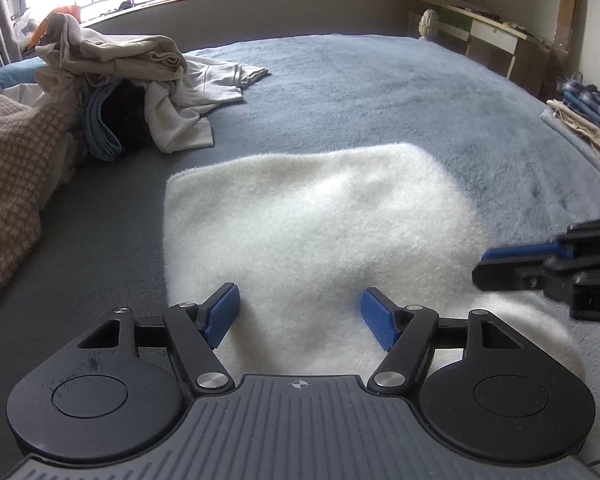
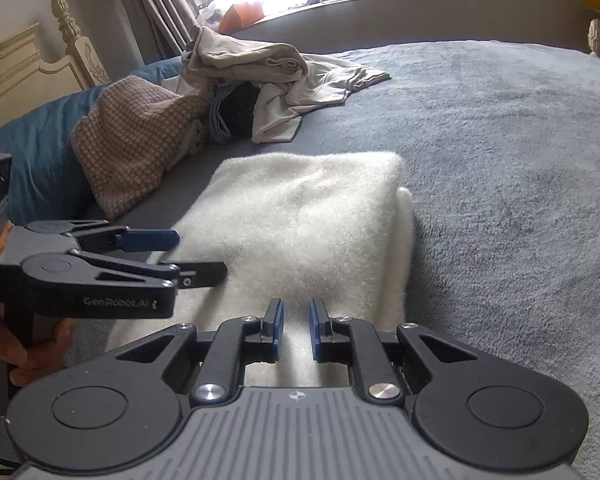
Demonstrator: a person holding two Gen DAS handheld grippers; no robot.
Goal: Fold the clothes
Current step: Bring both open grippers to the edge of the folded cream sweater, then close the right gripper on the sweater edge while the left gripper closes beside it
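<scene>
While both tilt down over white fleece (image 1: 312, 220), left gripper (image 1: 300, 316) gapes wide, right gripper (image 2: 296, 330) narrow w/ nothing held

Looking down at a fluffy white cloth (image 1: 312, 236) lying folded on a blue-grey bed cover (image 1: 380, 92). Holding the left gripper (image 1: 300, 316) wide open just over its near edge, nothing between the blue pads (image 1: 222, 316). Seeing the right gripper (image 1: 500, 264) poking in from the right. Seeing a messy clothes pile (image 1: 140, 80) sitting far left.
</scene>
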